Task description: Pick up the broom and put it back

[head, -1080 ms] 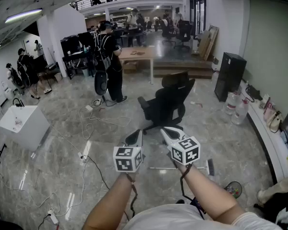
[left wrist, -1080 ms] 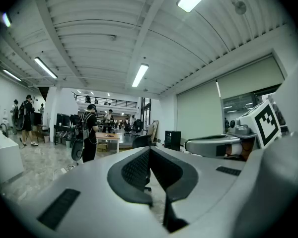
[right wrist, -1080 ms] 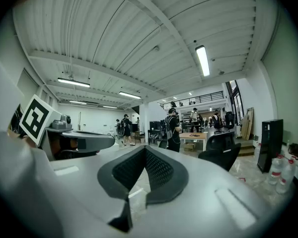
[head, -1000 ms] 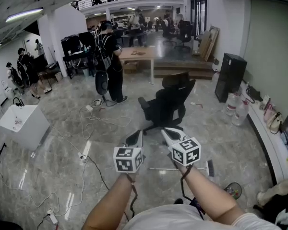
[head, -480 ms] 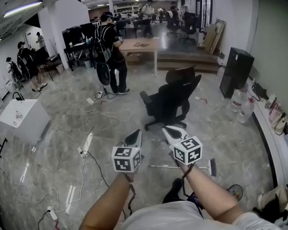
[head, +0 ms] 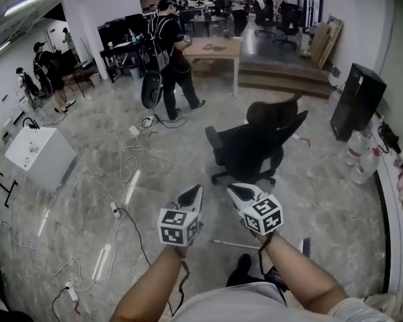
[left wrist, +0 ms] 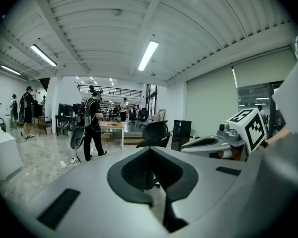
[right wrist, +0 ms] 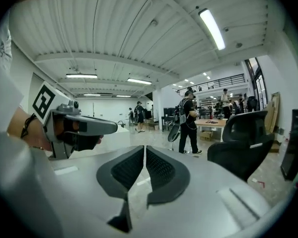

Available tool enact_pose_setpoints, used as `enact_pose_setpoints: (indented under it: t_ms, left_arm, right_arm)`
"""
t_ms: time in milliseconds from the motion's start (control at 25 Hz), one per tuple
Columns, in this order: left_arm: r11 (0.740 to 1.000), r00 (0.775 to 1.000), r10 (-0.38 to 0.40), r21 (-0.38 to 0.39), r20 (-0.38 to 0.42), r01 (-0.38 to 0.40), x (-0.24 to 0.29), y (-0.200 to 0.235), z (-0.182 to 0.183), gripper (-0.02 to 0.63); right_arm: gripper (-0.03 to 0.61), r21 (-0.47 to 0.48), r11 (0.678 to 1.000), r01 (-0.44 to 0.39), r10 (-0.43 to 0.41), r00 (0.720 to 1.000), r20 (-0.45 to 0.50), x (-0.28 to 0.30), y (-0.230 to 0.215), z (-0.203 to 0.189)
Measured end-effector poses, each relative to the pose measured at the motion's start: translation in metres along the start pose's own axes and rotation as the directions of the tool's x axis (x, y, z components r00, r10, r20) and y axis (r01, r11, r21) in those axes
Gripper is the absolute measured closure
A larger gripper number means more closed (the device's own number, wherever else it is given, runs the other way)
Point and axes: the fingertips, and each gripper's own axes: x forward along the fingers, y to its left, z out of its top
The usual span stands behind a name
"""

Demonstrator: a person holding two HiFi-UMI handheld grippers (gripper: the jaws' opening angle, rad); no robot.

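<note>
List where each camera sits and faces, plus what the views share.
Head view: on the person's head, facing steeply down at the floor; shows both forearms, left gripper, right gripper, broom.
Left gripper view: on the left gripper, looking along its jaws; right gripper at right.
Right gripper view: on the right gripper, along its empty jaws, which have just been opening; left gripper at left.
Shared: all three show the black chair.

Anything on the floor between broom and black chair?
Head view: only bare floor between the broom and the black chair, partly hidden by the left tool and the right tool, whose empty jaws have just been opening.
</note>
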Motion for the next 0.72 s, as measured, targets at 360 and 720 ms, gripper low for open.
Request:
enact_pose_setpoints:
  t_ms: [360,720]
  left_arm:
    - [0.994,0.994,0.089,-0.051,-0.066,-0.093,0.147,0.065,-0.033,0.609]
    - [0.977,0.980,0.098,-0.170,-0.174,-0.128,0.187,0.161,-0.154,0.609]
  right_arm:
    - [0.552,0.039,0.940,-0.338,0.339,0.919,-0.200,0.125,-0.091,-0.083]
    - [0.538,0.113,0.925,-0.364,0.374,0.814,-0.444,0.218,-0.101,-0.253]
